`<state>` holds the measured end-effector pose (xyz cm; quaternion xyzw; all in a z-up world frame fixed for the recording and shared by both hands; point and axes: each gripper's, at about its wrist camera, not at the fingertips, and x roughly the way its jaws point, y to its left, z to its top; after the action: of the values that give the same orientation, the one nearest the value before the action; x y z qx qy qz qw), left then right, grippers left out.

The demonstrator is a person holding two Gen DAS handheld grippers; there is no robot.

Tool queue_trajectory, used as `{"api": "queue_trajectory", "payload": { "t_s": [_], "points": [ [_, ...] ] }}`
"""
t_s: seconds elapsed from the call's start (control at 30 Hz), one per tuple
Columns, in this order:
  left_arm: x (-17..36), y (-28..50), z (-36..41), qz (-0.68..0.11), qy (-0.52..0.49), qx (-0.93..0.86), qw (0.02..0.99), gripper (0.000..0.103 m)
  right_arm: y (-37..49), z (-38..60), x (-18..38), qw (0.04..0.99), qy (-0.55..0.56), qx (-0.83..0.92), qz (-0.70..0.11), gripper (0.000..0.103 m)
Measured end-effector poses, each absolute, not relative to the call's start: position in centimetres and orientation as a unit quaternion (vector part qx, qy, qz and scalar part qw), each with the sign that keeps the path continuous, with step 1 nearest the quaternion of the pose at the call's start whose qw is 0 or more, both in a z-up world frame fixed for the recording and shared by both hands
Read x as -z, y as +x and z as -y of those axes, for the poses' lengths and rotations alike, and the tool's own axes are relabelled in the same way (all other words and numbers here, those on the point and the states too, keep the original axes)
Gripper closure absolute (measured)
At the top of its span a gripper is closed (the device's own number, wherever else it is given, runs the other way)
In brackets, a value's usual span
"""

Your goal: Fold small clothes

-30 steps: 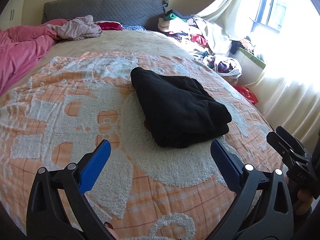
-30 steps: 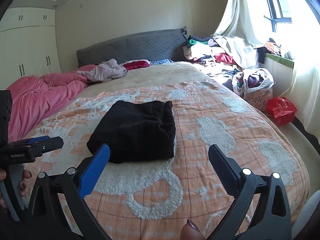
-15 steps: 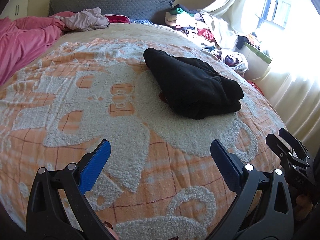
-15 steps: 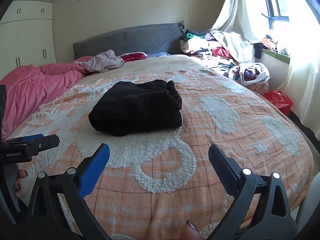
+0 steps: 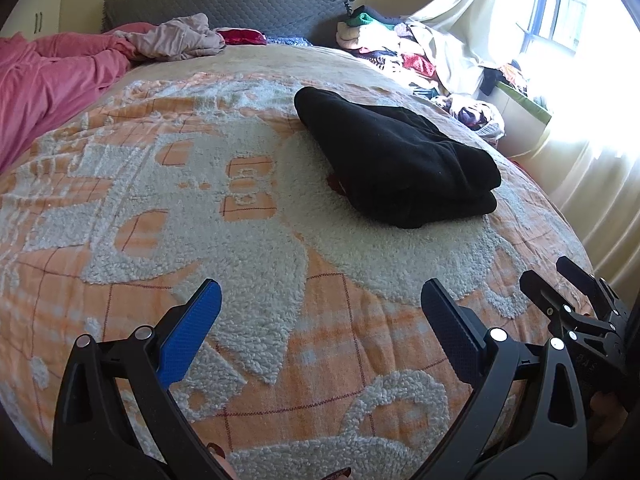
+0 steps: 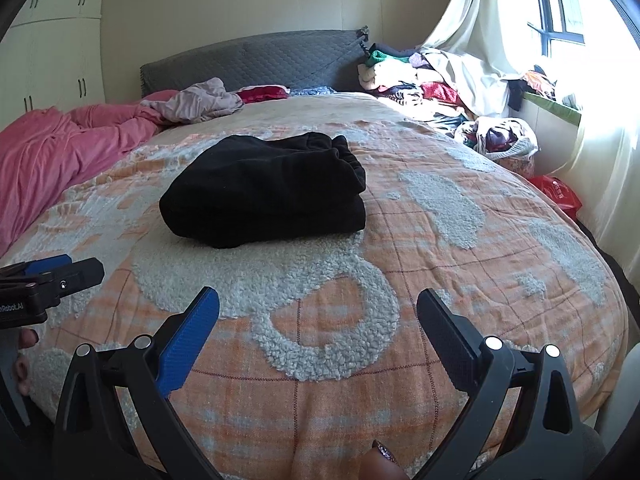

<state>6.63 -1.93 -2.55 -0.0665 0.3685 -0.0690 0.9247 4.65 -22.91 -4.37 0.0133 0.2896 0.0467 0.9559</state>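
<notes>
A folded black garment (image 5: 396, 164) lies on the bed's orange-and-white fleecy blanket (image 5: 248, 240), toward the middle of the bed and well apart from both tools. From the right wrist view it (image 6: 264, 190) shows as a thick, layered bundle with a gathered edge at its far right corner; what kind of clothing it is cannot be told. A small red patch peeks from under its near edge in the left view — too little shows to name it.

The left hand-held gripper (image 5: 320, 332) hangs over the near end of the blanket with its jaws spread wide and nothing between them. The right hand-held gripper (image 6: 318, 334) is likewise wide apart and empty. Each tool shows at the edge of the other's view, cut off by the frame, with fingertips of the person just visible beneath.

Beyond, a pink duvet (image 6: 60, 148) is bunched along the left side, a pale crumpled garment (image 6: 204, 100) lies near the grey headboard (image 6: 256, 60), and a heap of mixed clothes (image 6: 420, 76) is stacked at the right corner — its single pieces are hard to separate. The window side is washed out by glare.
</notes>
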Motion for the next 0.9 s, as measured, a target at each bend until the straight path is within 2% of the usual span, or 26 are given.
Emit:
{"api": "queue_trajectory", "payload": {
  "t_s": [0.9],
  "points": [
    [2.4, 6.3, 2.0, -0.377, -0.055, 0.046, 0.924, 0.009, 5.0, 24.0, 4.6, 0.954, 0.027, -0.033, -0.298, 0.005]
  ]
}}
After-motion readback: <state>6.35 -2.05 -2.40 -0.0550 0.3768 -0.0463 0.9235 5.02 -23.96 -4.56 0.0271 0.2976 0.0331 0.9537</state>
